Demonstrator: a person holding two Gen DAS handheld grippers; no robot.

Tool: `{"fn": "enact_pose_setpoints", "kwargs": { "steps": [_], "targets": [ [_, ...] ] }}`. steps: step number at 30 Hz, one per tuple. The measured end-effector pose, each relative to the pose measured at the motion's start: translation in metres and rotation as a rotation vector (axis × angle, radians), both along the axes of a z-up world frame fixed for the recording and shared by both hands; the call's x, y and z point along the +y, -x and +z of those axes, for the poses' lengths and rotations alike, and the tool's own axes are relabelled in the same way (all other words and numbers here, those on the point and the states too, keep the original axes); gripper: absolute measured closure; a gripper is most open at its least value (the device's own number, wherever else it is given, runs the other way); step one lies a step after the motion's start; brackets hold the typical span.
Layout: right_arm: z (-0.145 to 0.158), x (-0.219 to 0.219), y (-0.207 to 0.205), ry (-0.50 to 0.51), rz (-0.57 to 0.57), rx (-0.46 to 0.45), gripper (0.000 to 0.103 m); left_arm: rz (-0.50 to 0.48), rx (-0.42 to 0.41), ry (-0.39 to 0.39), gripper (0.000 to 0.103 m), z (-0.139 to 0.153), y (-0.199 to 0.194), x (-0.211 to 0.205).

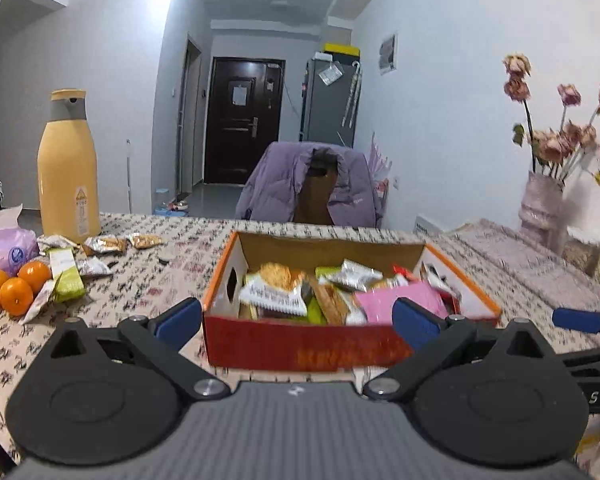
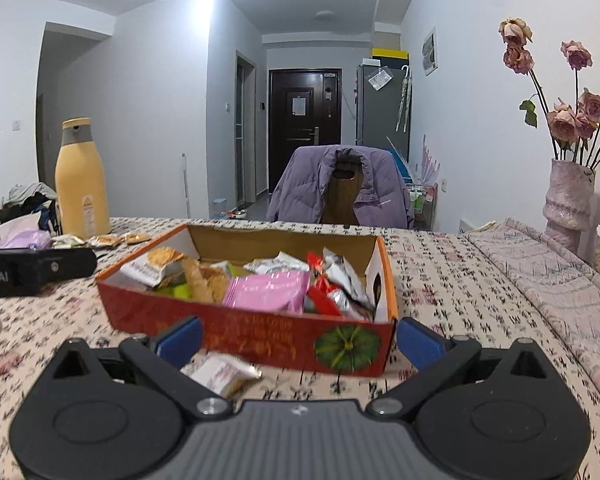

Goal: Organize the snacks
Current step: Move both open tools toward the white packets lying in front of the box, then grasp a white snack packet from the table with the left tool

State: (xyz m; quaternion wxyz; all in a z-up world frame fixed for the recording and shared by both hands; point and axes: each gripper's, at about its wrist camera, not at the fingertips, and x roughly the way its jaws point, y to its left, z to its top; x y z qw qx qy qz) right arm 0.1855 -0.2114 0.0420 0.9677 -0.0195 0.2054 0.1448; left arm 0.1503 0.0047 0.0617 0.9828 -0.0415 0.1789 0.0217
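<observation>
**Both Grippers Wide Apart by the Snack Box**

The left gripper (image 1: 298, 318) has its jaws spread wide and holds nothing. Just past its blue pads (image 1: 179, 319) sits the snack box (image 1: 300, 350), an orange and red cardboard box with no lid. The box is almost between the jaws.

The right gripper (image 2: 299, 338) is spread wide too, with nothing in it. A small white snack packet (image 2: 222, 372) lies on the tablecloth (image 2: 460, 300) just below its left pad, close in front of the box.

Inside the box are many packets, with a pink packet (image 2: 268, 290) near the front. Far off to the left of the left jaws, more loose snack packets (image 1: 66, 276) lie near three oranges (image 1: 14, 288) and a tall yellow bottle (image 1: 68, 168).

The white packet looks light, soft and crinkly. The wrapper is likely slippery, and the snack inside may break. A gentle pinch across the middle of the packet should work best. It lies flat, so the pads may need to go low to the cloth.
</observation>
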Motion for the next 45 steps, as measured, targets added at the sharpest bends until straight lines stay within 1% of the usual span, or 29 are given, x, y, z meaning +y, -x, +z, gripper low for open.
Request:
{"fn": "enact_pose_setpoints", "kwargs": {
  "steps": [5,11,15,21,24,31,33,37,40,42,43,45],
  "targets": [
    [-0.013,-0.002,0.015,0.014,0.009,0.027,0.000,0.002,0.029,-0.022,0.000,-0.017,0.013,-0.002],
    [-0.033,-0.005,0.025,0.021,0.009,0.076,0.000,-0.013,0.099,-0.019,0.000,-0.038,0.018,-0.001],
    [-0.047,-0.009,0.023,0.016,0.000,0.111,0.000,-0.036,0.147,-0.037,0.000,-0.051,0.018,-0.003],
    [-0.065,-0.014,0.018,0.034,-0.042,0.151,0.000,-0.067,0.227,-0.088,0.000,-0.063,0.010,-0.004],
    [-0.065,-0.016,0.017,0.015,-0.034,0.158,0.000,-0.082,0.270,-0.113,0.000,-0.068,0.002,-0.005],
    [-0.067,-0.016,0.015,0.008,-0.026,0.174,0.000,-0.117,0.344,-0.221,0.000,-0.078,-0.024,-0.016],
    [-0.067,-0.016,0.015,0.003,-0.025,0.178,0.000,-0.113,0.361,-0.228,0.000,-0.080,-0.031,-0.016],
    [-0.067,-0.018,0.014,-0.010,-0.021,0.184,0.000,-0.119,0.368,-0.201,0.001,-0.084,-0.039,-0.015],
    [-0.068,-0.019,0.014,-0.016,-0.021,0.189,0.000,-0.145,0.365,-0.159,0.013,-0.086,-0.037,-0.014],
    [-0.068,-0.019,0.013,-0.018,-0.021,0.191,0.000,-0.160,0.356,-0.136,0.027,-0.086,-0.035,-0.014],
    [-0.068,-0.019,0.013,-0.019,-0.022,0.191,0.000,-0.164,0.351,-0.126,0.030,-0.086,-0.033,-0.014],
    [-0.068,-0.019,0.013,-0.019,-0.024,0.191,0.000,-0.170,0.340,-0.120,0.042,-0.086,-0.030,-0.016]
  ]
}}
